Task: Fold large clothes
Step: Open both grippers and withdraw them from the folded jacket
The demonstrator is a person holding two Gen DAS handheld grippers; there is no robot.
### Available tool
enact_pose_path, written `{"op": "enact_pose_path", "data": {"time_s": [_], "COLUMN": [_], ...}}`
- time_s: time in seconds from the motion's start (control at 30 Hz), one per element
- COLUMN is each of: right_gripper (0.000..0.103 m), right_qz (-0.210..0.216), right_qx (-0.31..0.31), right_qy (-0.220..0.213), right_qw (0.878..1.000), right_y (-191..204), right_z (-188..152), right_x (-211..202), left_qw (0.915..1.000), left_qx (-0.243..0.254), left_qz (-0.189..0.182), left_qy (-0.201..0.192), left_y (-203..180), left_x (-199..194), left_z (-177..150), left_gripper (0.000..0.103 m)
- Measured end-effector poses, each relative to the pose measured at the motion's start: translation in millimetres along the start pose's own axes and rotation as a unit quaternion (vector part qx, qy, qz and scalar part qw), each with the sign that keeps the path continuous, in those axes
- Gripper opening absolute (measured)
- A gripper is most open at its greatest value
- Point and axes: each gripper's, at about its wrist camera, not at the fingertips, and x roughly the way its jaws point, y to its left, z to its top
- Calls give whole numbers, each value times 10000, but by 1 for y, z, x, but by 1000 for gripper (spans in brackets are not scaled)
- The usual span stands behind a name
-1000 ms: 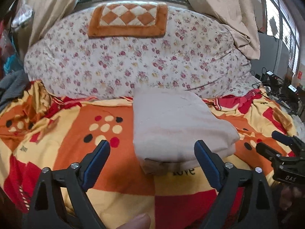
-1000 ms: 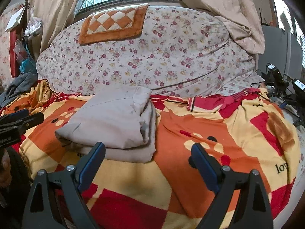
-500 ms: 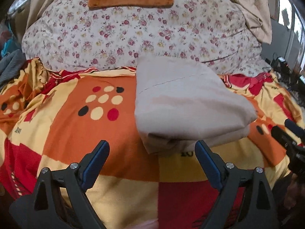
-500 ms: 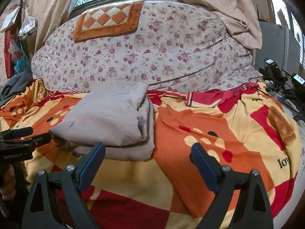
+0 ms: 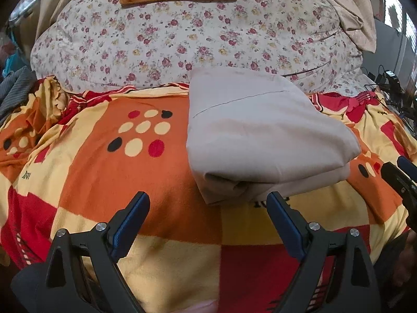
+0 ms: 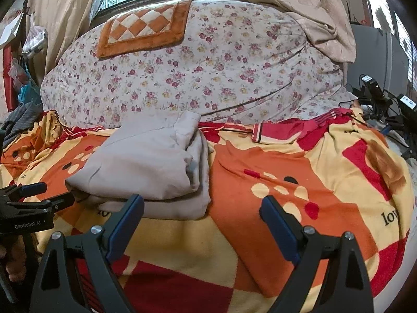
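Claws come first: we hold the left gripper (image 5: 207,204) and the right gripper (image 6: 202,207) released, jaws spread wide and grasping nothing, above the near edge of the checked blanket (image 5: 109,177). Just beyond them we see the folded beige garment (image 5: 258,140) lying on the blanket's middle. Behind it, along the blanket's far edge, rises a floral quilt (image 5: 182,39) with an orange checkered mat (image 6: 146,31) on top.

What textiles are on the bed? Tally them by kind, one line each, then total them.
Folded beige garment: 1
Orange, red and yellow patterned blanket: 1
Floral quilt bundle: 1
Orange checkered mat on top of the bundle: 1
Total: 4
Both tools, left and right, are open and hold nothing.
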Motion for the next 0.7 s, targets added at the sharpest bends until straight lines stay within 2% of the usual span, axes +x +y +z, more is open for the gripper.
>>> {"op": "enact_pose_path", "data": {"time_s": [0.5, 0.7], "right_gripper": [94, 94], "right_qz": [-2, -4], "right_qx": [-4, -20], "right_qy": [3, 4], "right_qw": [10000, 10000], "right_y": [0, 0], "right_z": [0, 0], "right_x": [1, 1], "left_qw": [10000, 9998], "left_qx": [-44, -143], "left_qz": [-73, -46], "left_qy": [36, -103], "left_y": [0, 2], "left_x": [1, -2], "left_z": [0, 1], "left_gripper": [82, 82]}}
